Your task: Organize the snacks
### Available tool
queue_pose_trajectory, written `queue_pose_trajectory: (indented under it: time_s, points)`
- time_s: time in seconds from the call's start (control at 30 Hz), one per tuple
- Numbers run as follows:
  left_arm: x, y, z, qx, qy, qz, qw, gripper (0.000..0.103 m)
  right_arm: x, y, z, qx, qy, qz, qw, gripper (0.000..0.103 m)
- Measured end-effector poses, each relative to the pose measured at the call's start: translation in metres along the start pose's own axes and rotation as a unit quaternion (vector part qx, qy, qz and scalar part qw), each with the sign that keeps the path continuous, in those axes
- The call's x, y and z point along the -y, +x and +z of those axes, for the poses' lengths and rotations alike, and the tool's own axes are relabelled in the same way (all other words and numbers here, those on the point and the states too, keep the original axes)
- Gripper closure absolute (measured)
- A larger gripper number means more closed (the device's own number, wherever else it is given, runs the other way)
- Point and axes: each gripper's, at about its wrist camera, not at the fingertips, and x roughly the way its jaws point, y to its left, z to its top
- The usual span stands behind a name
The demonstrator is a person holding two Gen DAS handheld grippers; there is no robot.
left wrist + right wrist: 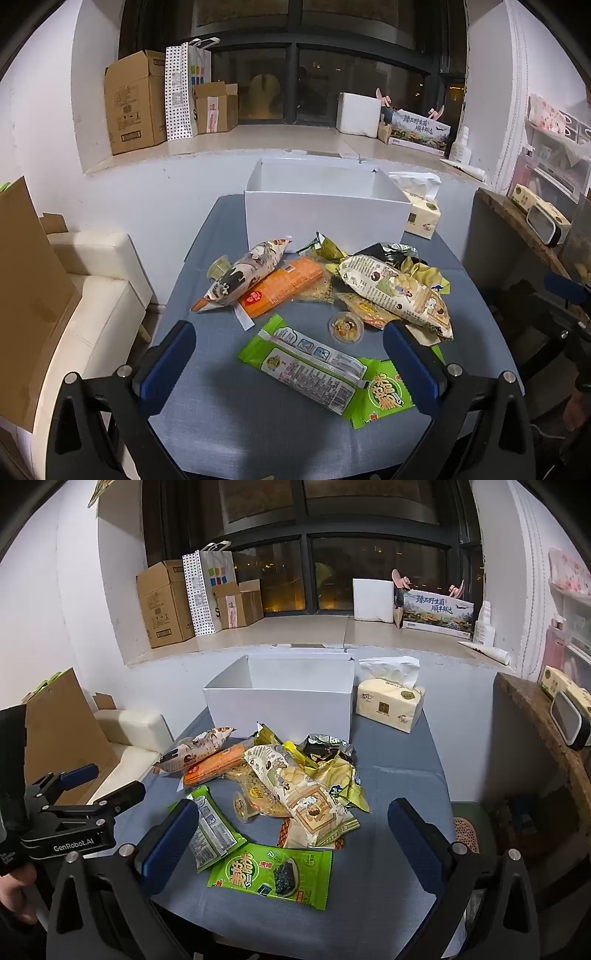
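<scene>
Snacks (325, 288) lie heaped on the table (229, 435), white box (325, 218) at twelve o'clock; left gripper (291, 363) and right gripper (293, 843) both spread wide, empty.

Snack pile (280, 779) hogs the middle of the blue table (399, 775), the open white box (280, 701) and tissue pack (391, 705) wall off the far edge, so the bare cloth along the right edge and near edge is the easy way in.
</scene>
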Motion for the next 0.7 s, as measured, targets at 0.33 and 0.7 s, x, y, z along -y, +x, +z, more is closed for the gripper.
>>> queue_pose_trajectory:
  time_s: [0.33, 0.7]
  points:
    - [-0.003, -0.008, 0.01, 0.004, 0.001, -0.002, 1.0, 0.0, 0.001, 0.004, -0.002, 0.003, 0.002, 0.003, 1.0, 0.0]
    - [0.0, -0.011, 0.008, 0.009, 0.006, 0.005, 0.9999, 0.0, -0.001, 0.003, -0.003, 0.001, -0.001, -0.001, 1.0, 0.0]
